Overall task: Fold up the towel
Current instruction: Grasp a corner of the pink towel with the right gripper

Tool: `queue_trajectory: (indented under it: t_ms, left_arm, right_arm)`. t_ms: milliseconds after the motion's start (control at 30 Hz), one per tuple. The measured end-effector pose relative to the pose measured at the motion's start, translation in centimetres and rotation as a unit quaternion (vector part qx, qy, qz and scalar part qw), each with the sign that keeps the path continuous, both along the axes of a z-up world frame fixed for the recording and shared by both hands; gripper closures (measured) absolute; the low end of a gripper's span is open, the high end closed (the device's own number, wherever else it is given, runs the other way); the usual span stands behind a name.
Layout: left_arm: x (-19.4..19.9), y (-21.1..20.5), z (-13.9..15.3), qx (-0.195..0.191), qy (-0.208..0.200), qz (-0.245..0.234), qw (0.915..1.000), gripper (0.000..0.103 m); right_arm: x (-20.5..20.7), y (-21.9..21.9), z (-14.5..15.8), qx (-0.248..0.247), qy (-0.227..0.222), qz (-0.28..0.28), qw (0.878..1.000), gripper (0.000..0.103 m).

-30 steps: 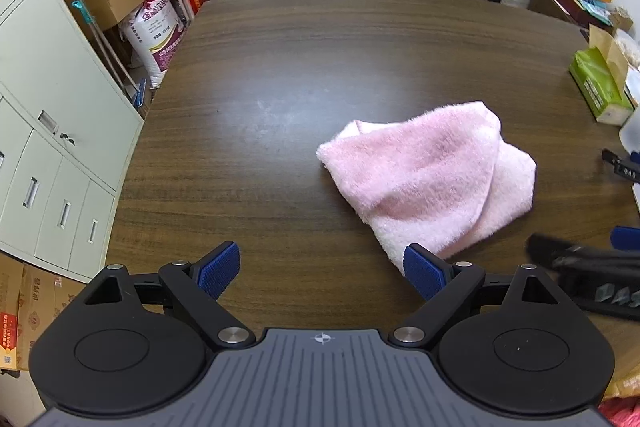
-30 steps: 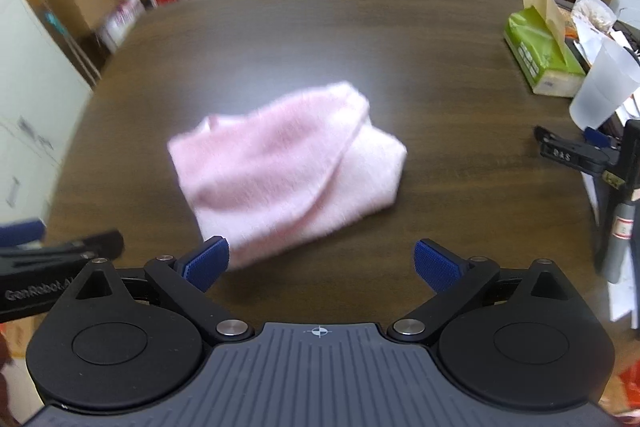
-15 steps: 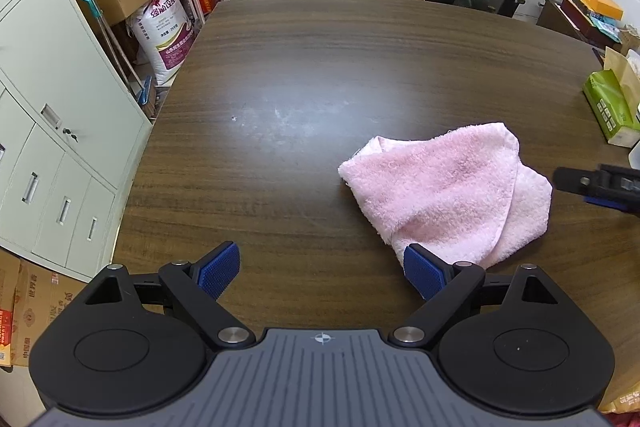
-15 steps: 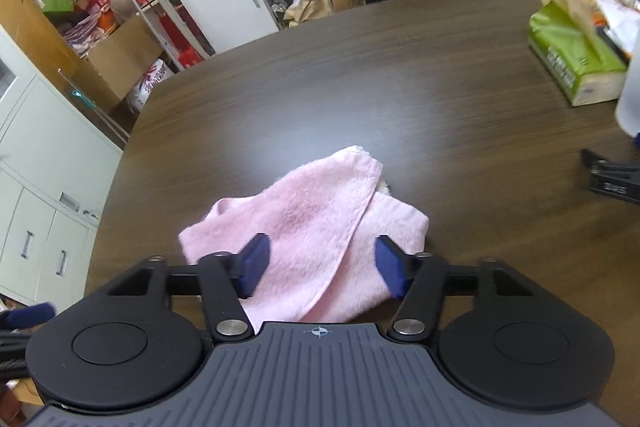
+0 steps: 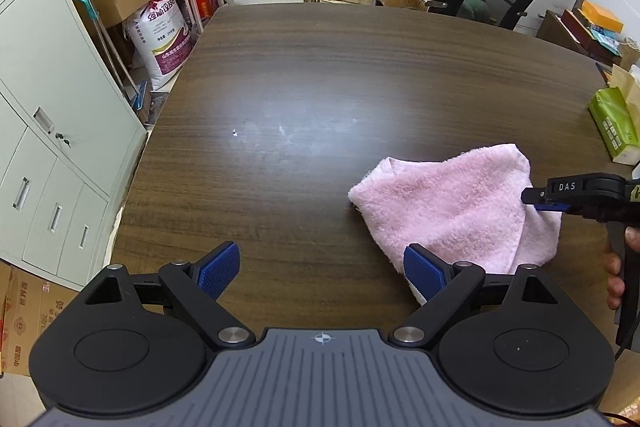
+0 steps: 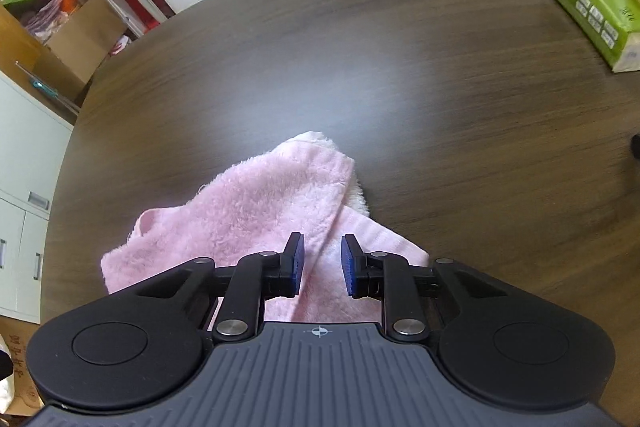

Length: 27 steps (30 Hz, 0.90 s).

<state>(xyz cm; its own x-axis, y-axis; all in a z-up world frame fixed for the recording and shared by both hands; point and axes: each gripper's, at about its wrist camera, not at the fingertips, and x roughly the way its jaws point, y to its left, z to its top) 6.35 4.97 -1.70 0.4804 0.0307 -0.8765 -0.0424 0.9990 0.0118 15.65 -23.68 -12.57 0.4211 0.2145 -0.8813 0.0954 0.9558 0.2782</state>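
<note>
Closing in on a rumpled pink towel

Fingers of the right gripper (image 6: 321,265) stand narrowly apart, straddling a ridge of the towel (image 6: 256,203) without clamping it; the left gripper (image 5: 320,269) hovers with fingers wide apart, its right pad at the towel's near corner. Loosely doubled in 2 uneven layers on the worktop (image 5: 340,95), the towel still needs a neat, squared fold.
</note>
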Motion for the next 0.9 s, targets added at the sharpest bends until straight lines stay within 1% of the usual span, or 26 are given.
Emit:
queue_trajectory:
  t_ms: [67,133,167,200,267,300,367,467,633,700,800,867,900]
  left_arm:
    - [0.2,0.1,0.0,0.001,0.0,0.0,1.0,0.011]
    - [0.3,0.2,-0.1,0.001,0.0,0.0,1.0,0.011]
    - [0.2,0.3,-0.1,0.001,0.0,0.0,1.0,0.011]
    - [0.2,0.4,-0.1,0.001,0.0,0.001,1.0,0.011]
    - [0.2,0.5,-0.2,0.001,0.001,0.002,1.0,0.011]
    - [0.2,0.6,-0.2,0.001,0.001,0.002,1.0,0.011]
    - [0.1,0.7,-0.2,0.001,0.002,0.003,1.0,0.011]
    - [0.1,1.0,-0.3,0.001,0.003,0.005,1.0,0.011]
    - [0.1,0.5,0.0,0.002,-0.001,0.0,1.0,0.011]
    - [-0.1,0.9,0.1,0.003,-0.008,-0.007,0.9999,0.011]
    - [-0.4,1.4,0.3,0.004,-0.018,-0.018,0.9997,0.011]
    - [-0.7,1.8,0.4,0.004,-0.025,-0.025,0.9994,0.011]
    - [-0.8,2.0,0.5,0.004,-0.028,-0.029,0.9992,0.011]
  right_arm:
    - [0.3,0.4,-0.3,-0.011,0.0,0.001,1.0,0.082]
    - [0.3,0.6,-0.3,-0.006,-0.007,0.0,1.0,0.091]
    - [0.2,0.7,-0.2,-0.003,-0.012,0.003,1.0,0.094]
    - [0.0,0.9,-0.2,-0.004,-0.02,0.009,1.0,0.095]
    - [0.0,1.5,-0.2,-0.025,-0.021,0.024,0.999,0.098]
    - [-0.1,1.6,-0.2,-0.026,-0.022,0.026,0.999,0.099]
    - [-0.2,1.5,-0.2,-0.015,-0.024,0.025,0.999,0.099]
    - [-0.2,1.3,0.1,-0.016,-0.02,0.022,0.999,0.098]
    - [0.7,1.5,-0.7,-0.024,0.003,0.021,0.999,0.097]
    - [0.6,1.5,-0.8,-0.013,0.0,0.021,1.0,0.097]
    - [-0.2,1.6,0.6,0.036,-0.025,0.035,0.998,0.099]
    - [-1.2,2.8,2.8,0.065,-0.058,0.08,0.993,0.1]
    - [-1.4,3.6,3.6,0.067,-0.069,0.101,0.99,0.1]
